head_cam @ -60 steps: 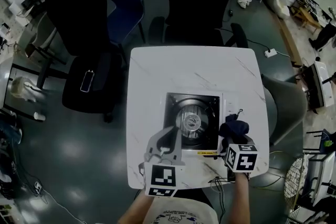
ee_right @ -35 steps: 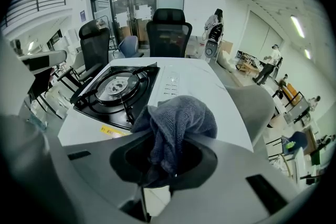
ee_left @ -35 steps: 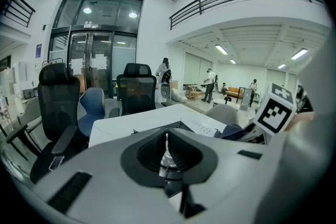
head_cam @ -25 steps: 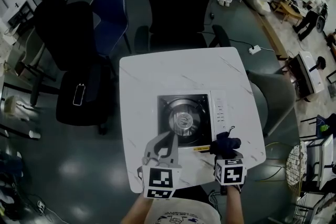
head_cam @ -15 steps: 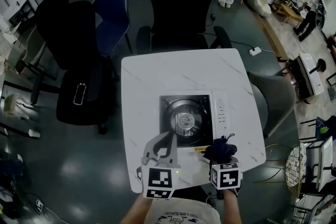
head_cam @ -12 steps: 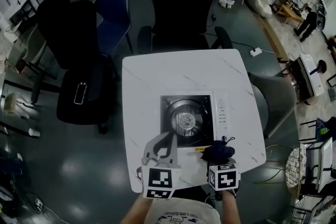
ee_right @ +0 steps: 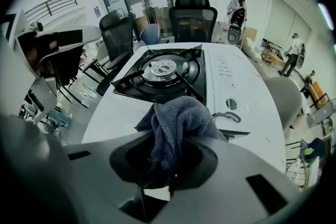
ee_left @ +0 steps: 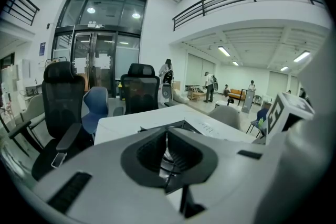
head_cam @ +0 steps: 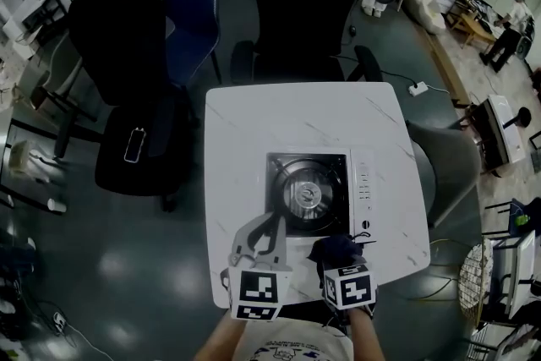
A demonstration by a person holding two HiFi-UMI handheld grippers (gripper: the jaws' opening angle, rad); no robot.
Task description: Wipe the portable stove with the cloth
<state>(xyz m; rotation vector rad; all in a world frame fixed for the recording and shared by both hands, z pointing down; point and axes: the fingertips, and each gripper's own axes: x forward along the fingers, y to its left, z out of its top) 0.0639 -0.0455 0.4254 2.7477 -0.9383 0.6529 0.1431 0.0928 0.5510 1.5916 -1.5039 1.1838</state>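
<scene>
The silver-and-black portable gas stove [head_cam: 308, 192] sits on the near right part of the white marble-patterned square table [head_cam: 254, 123]. At the stove's near edge is the dark terry cloth [head_cam: 331, 248] in the grey right gripper [head_cam: 341, 259], with the grey left gripper [head_cam: 270, 226] just to its left. A black office chair [head_cam: 300, 4] stands behind the table.

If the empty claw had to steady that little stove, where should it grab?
Probably the portable stove's near left edge, coming in low from the person's side. The body is wide and flat, so only a thin rim would fit between the left claw's jaws. The right claw holds the cloth.
</scene>
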